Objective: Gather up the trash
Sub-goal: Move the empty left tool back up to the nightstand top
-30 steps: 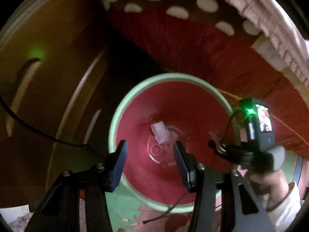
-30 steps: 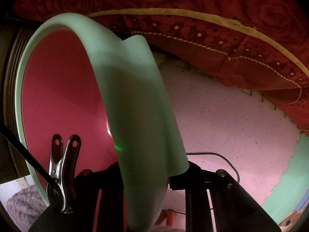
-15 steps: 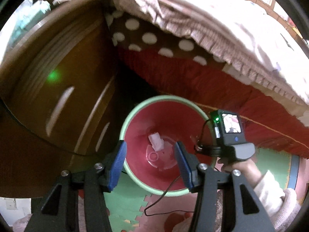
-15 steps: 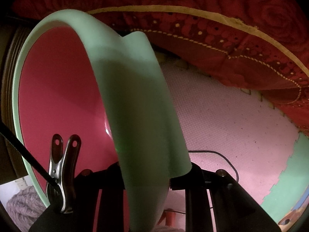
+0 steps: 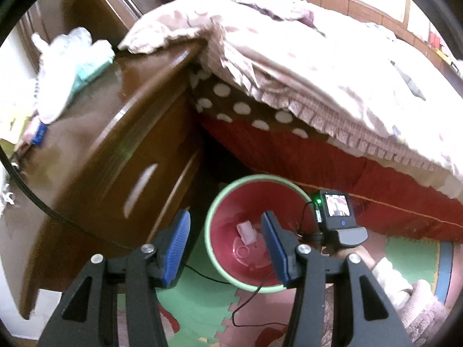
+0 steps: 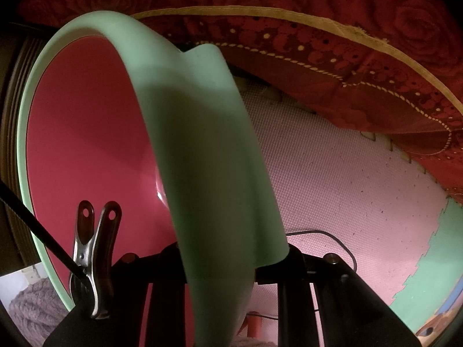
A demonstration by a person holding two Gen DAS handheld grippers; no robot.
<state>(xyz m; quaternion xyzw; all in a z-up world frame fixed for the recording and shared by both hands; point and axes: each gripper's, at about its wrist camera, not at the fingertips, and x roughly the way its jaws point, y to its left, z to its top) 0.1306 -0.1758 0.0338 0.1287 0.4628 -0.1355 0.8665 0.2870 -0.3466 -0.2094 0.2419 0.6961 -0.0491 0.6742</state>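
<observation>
1. Your left gripper (image 5: 225, 248) is nearest in the left view. Its two blue pads (image 5: 176, 248) stand apart and nothing is between them.
2. Just past those pads and below them sits the bin (image 5: 220, 263). It is round, red inside, with a pale green rim.
3. On the bottom of the bin lies a small white scrap of paper (image 5: 246, 232). It shows in the gap between your left pads, closer to the right one, but well below them.
4. Your right gripper (image 5: 321, 237) is off to the right of the left one, at the bin's far edge. In the right view it (image 6: 220, 263) is closed tight on the green wall of the bin (image 6: 202, 159).
5. A metal clip (image 6: 94, 260) sits on the right gripper's left side, holding a black cable (image 6: 31, 225).
6. Under both grippers is a pink and green foam floor mat (image 6: 332, 179).
7. To the left of the left gripper stands a brown wooden nightstand (image 5: 115, 156).
8. Farthest ahead is a bed (image 5: 318, 66) with a pink cover and a red skirt.
</observation>
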